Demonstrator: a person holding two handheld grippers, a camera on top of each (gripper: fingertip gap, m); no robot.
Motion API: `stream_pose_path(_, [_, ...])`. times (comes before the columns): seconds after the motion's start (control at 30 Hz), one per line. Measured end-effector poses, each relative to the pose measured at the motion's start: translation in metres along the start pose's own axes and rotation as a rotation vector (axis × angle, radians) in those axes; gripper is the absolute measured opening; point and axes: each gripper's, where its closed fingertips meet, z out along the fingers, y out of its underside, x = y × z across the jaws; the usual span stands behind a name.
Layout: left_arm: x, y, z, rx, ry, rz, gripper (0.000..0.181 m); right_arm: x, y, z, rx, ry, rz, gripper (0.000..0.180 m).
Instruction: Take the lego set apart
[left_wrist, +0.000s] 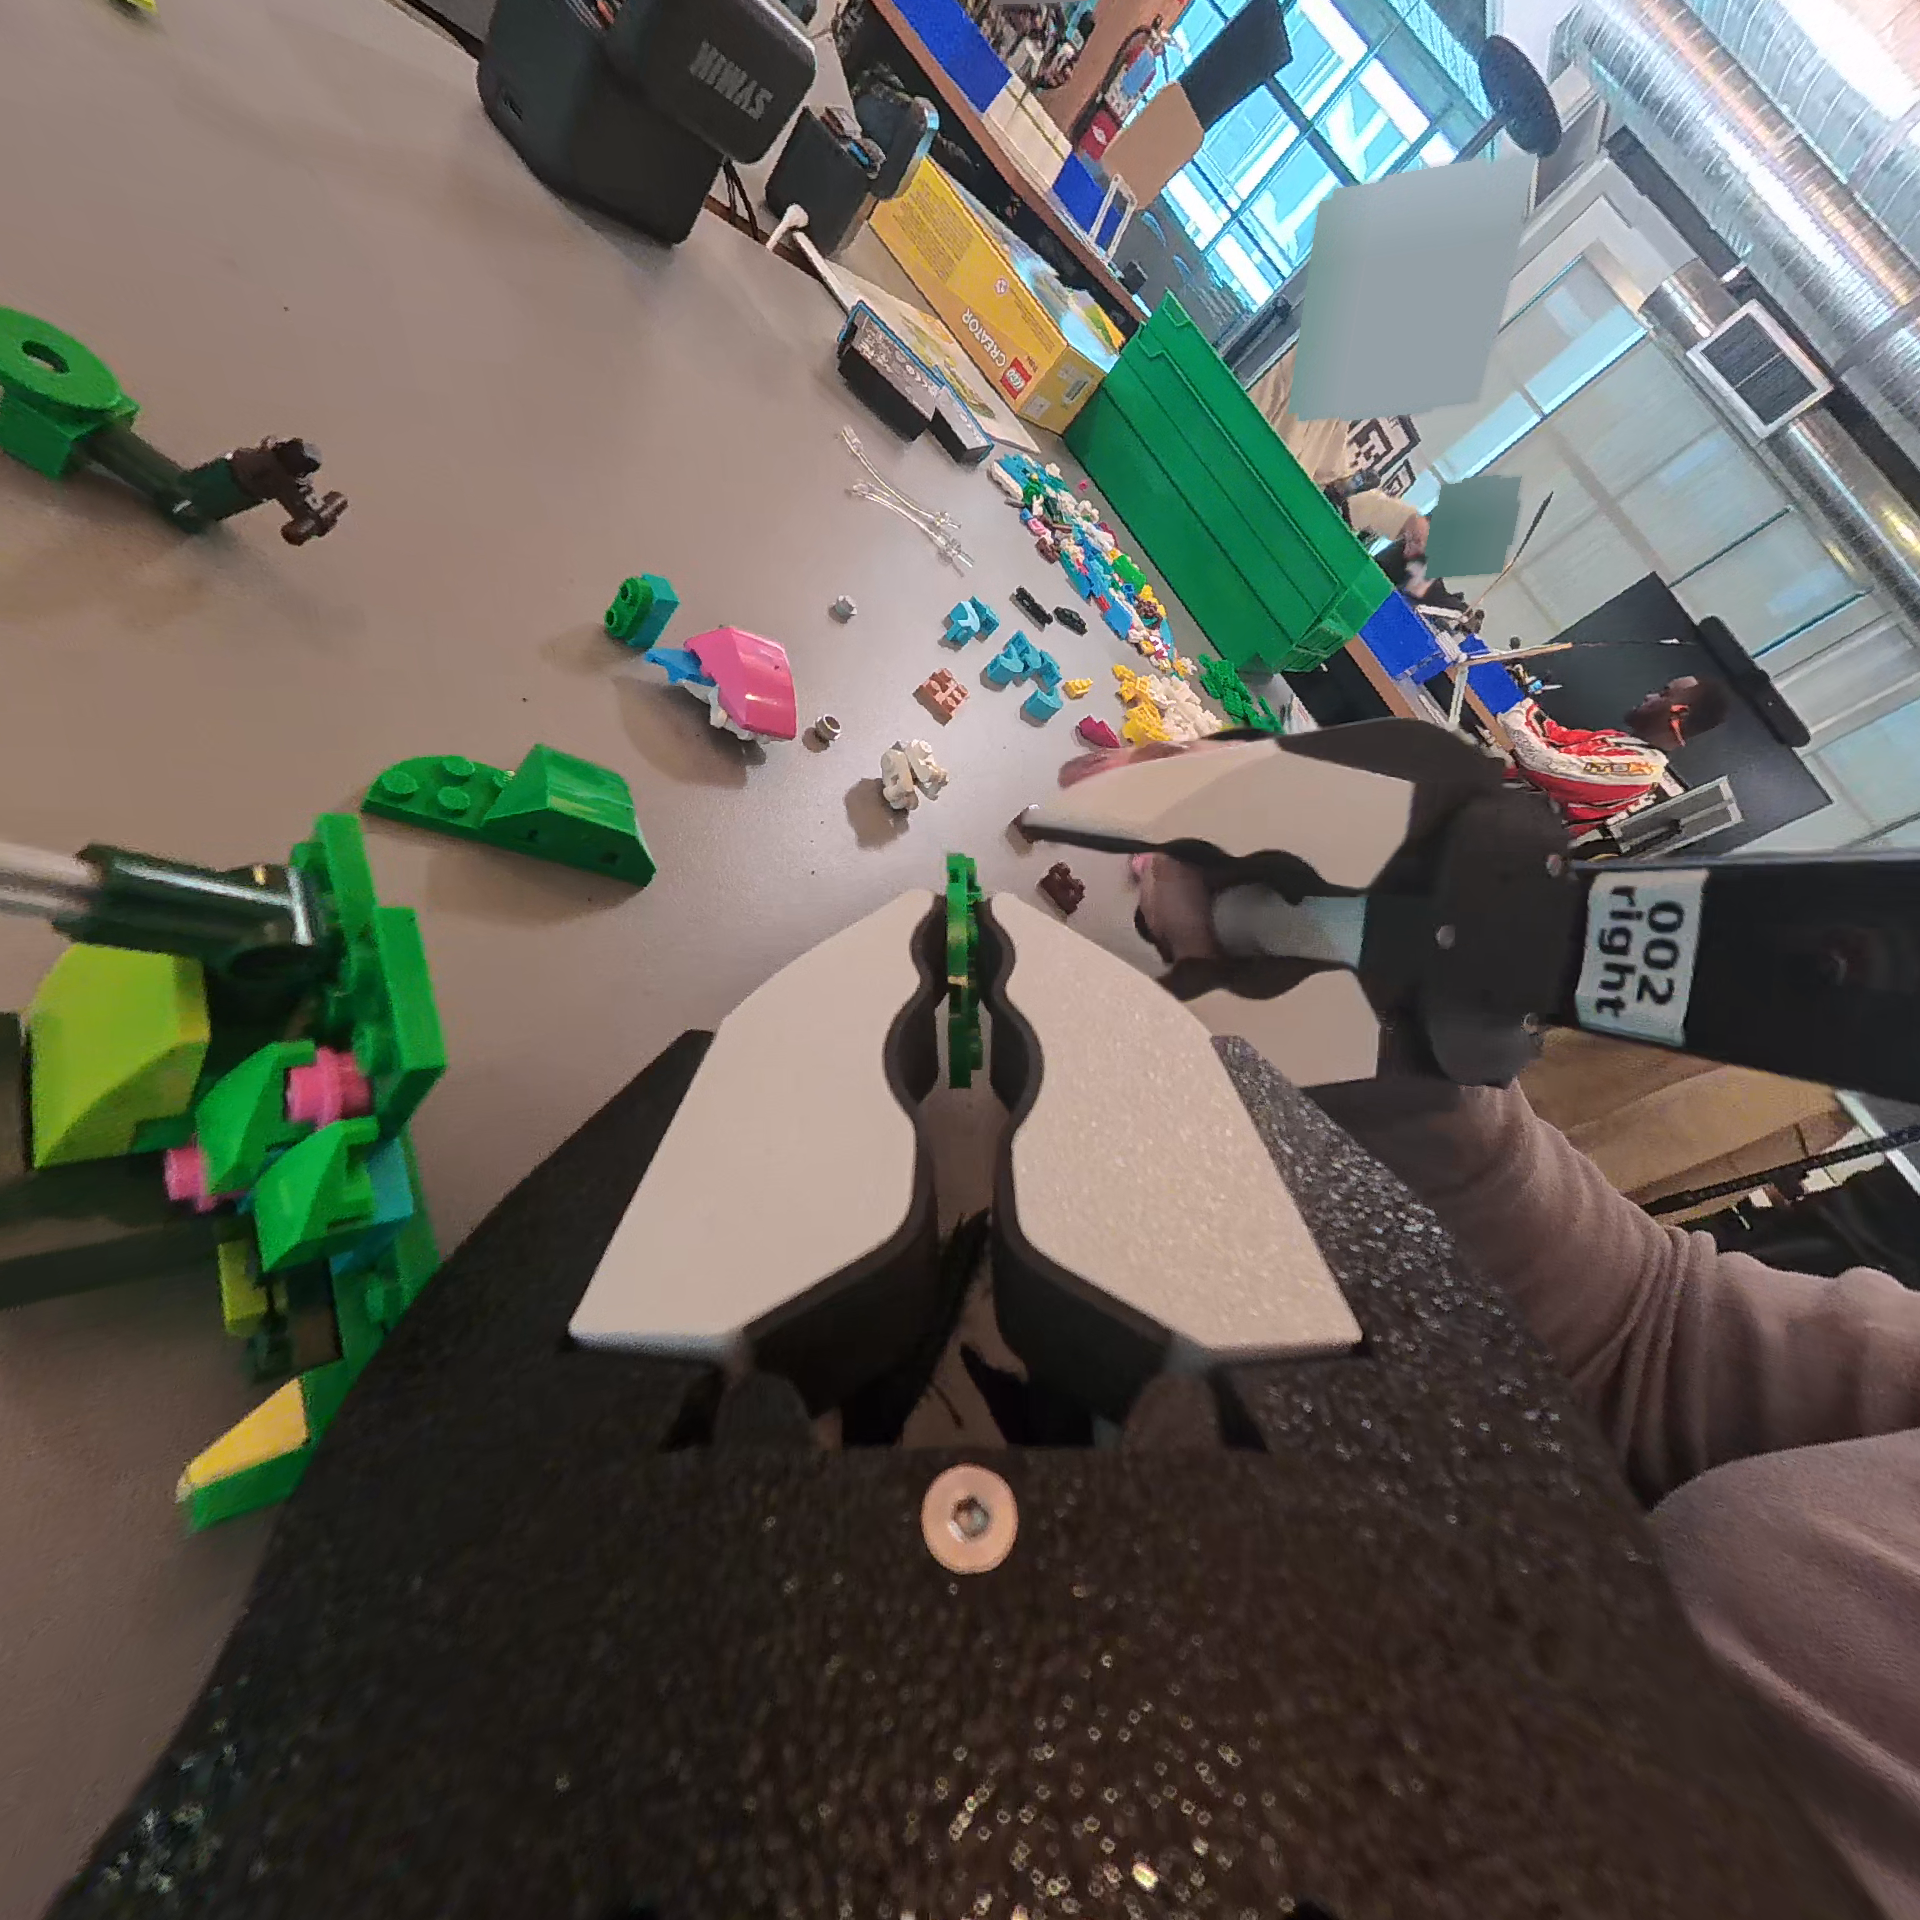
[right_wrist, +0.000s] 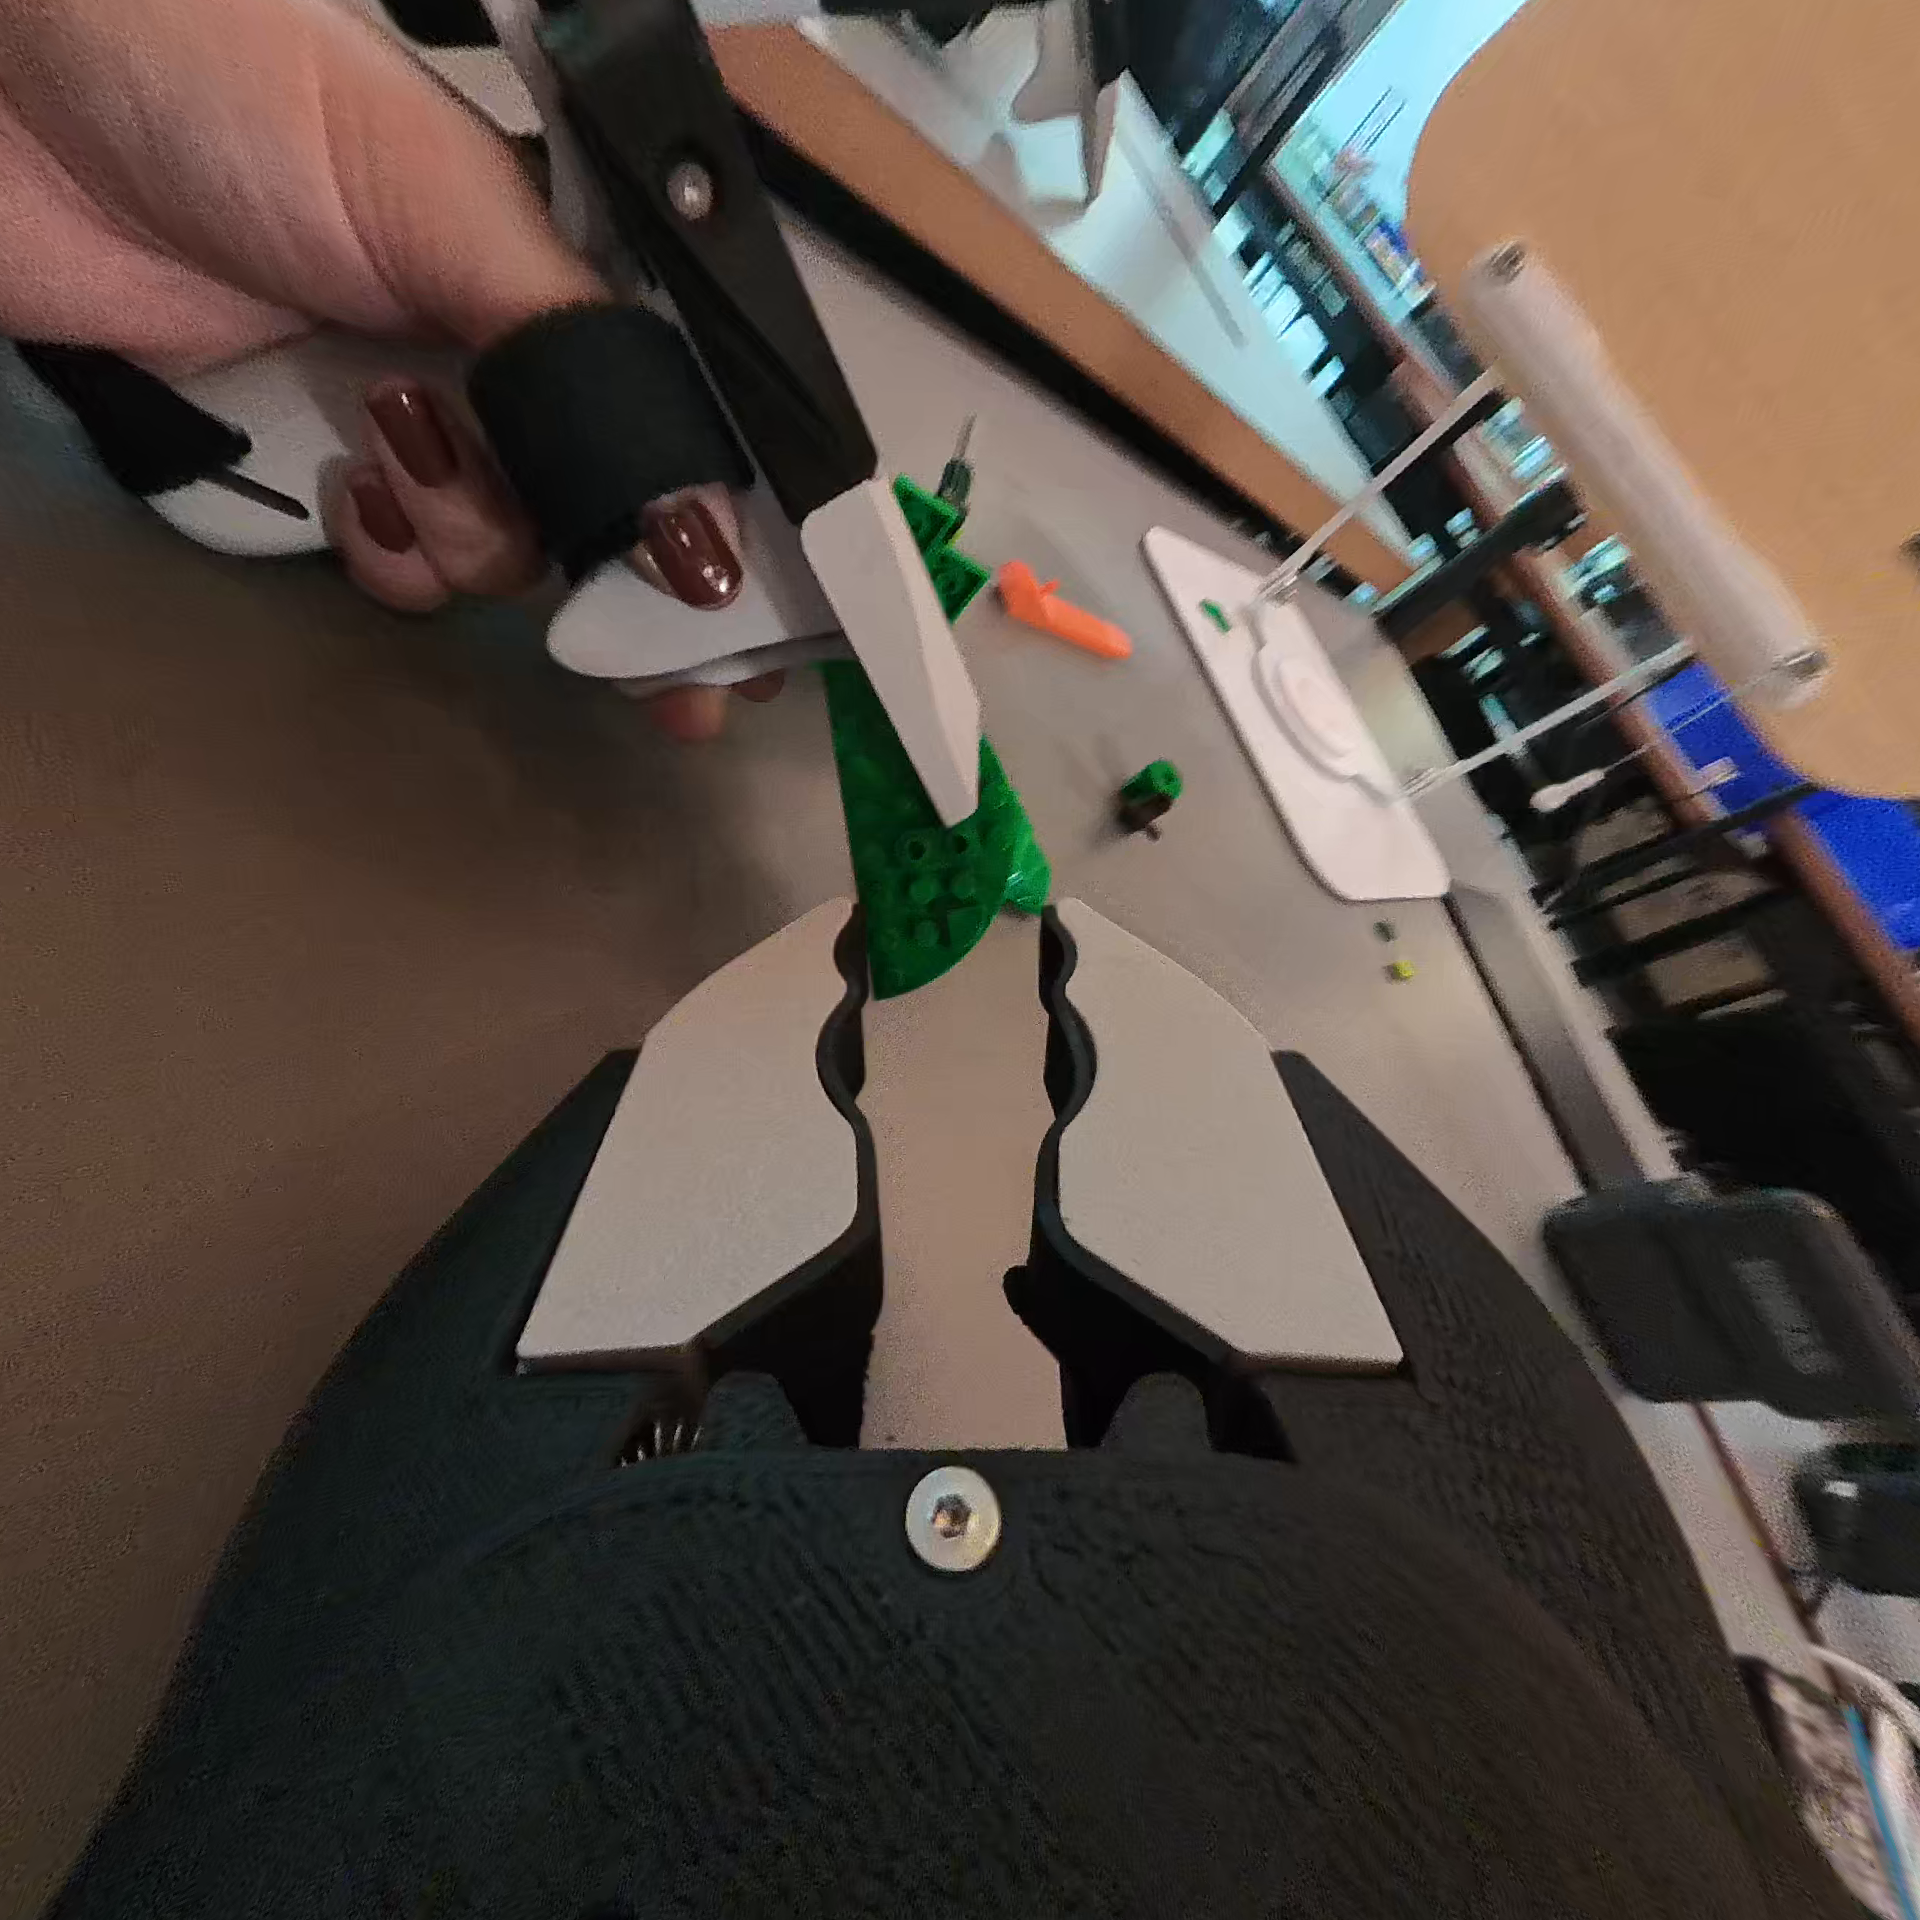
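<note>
Left tongs (left_wrist: 961, 914) clamp a green plate (left_wrist: 962, 971); right tongs (right_wrist: 945, 914) gape beside it, green bins (left_wrist: 1226, 488) far off.

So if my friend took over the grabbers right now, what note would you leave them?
Left gripper: shut on the green plate piece, held edge-on above the table.
Right gripper: open, tips at the plate's free end, not gripping yet.
Done: many loose bricks lie spread by the green bin; a pink-and-blue chunk and a green wedge piece are already off.
Left: split the held plate, then the big green build on the left side and the green-and-brown piece farther back.
</note>
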Motion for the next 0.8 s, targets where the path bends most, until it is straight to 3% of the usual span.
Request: stream_pose_path(0.8, [0.0, -0.002, -0.0025, 0.011, 0.007, -0.031, 0.004, -0.0051, 0.007, 0.011, -0.07, 0.103, -0.132, 0.024])
